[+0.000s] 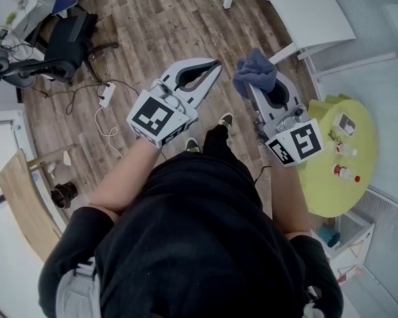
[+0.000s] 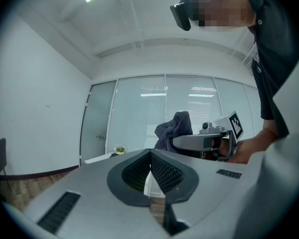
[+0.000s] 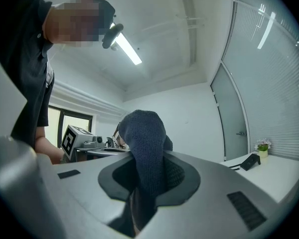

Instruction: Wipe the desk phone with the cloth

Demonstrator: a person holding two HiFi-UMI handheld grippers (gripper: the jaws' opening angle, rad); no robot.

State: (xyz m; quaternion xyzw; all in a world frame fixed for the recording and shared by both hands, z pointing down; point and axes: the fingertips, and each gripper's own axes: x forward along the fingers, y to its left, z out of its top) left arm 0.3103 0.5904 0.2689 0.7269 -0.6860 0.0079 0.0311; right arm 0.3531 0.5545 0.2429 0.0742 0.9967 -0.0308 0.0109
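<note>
Head view: right tongs [image 1: 252, 90] pinch the bunched blue cloth [image 1: 255, 71] above a wooden floor [image 1: 159, 18]; left tongs [image 1: 215, 65], pressed together on nothing, hover just beside.

Head camera looks steeply down over left tongs [image 1: 214, 65] and right tongs [image 1: 253, 93]; each tongs camera, tilted upward, catches the other.
</note>
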